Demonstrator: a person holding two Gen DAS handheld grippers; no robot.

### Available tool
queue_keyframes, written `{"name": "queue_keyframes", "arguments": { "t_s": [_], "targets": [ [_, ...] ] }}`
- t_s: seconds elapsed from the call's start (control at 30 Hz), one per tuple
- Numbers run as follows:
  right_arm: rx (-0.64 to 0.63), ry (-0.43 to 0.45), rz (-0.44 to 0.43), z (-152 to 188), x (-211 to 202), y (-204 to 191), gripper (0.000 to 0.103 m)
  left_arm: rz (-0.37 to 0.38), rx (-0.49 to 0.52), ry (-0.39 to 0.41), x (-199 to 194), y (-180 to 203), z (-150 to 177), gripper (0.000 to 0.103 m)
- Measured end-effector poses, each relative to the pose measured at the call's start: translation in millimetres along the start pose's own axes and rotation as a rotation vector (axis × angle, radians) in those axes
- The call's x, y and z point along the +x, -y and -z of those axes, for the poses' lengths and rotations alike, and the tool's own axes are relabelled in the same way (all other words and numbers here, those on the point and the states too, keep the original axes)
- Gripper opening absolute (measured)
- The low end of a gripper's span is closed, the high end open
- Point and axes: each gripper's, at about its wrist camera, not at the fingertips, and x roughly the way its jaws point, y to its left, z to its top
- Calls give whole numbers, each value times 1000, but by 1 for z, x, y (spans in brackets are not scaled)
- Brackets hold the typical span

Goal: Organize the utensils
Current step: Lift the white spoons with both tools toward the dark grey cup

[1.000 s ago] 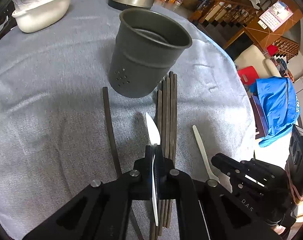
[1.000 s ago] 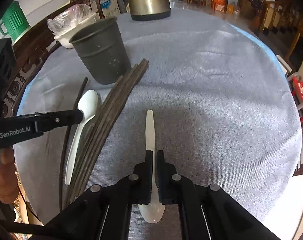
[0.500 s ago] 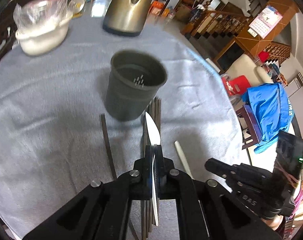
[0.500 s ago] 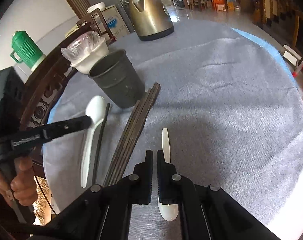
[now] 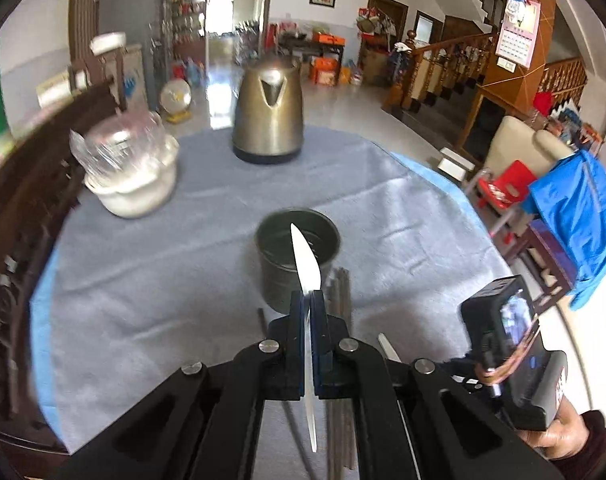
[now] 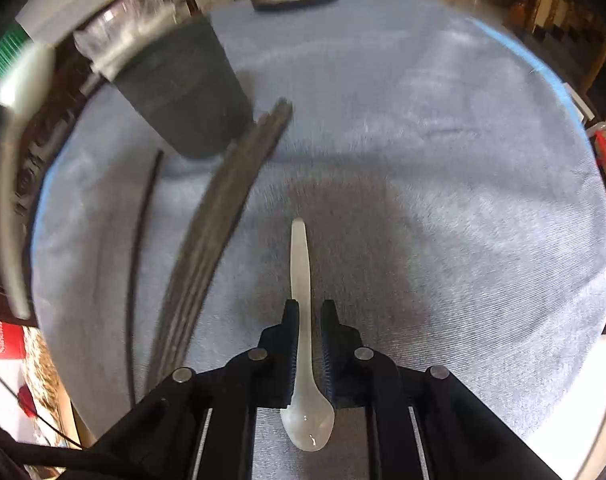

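Grey cloth (image 5: 151, 280) covers the round table (image 6: 563, 92); cluttered room behind.

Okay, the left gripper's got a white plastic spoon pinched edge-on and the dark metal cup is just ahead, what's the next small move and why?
Probably carry the white plastic spoon forward over the dark metal cup, then tip it down. The left gripper is shut on the spoon, whose tip overlaps the cup's open mouth in the left wrist view, so the cup looks close ahead.
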Motion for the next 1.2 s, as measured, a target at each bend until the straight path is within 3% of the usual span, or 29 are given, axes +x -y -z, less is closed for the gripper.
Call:
{"name": "queue_keyframes", "arguments": {
  "t_s": [0.3,0.5,0.73,1.1,1.2],
  "targets": [
    [2,-45,31,-8,2,-2,14,-129,65,117,-32,1,-1,2],
    [-23,-22,25,-7,3,-7,1,-130,68,131,-42,-1,1,2],
    [8,15,-37,-4,-11,-12,1,-121,68,113,-43,-4,2,2],
    [63,194,-162,-20,-85,5,1,-102,67,91,-30,0,0,2],
    [71,178,-178,-26,-87,9,1,-97,70,88,-27,2,-1,2]
  ]
}}
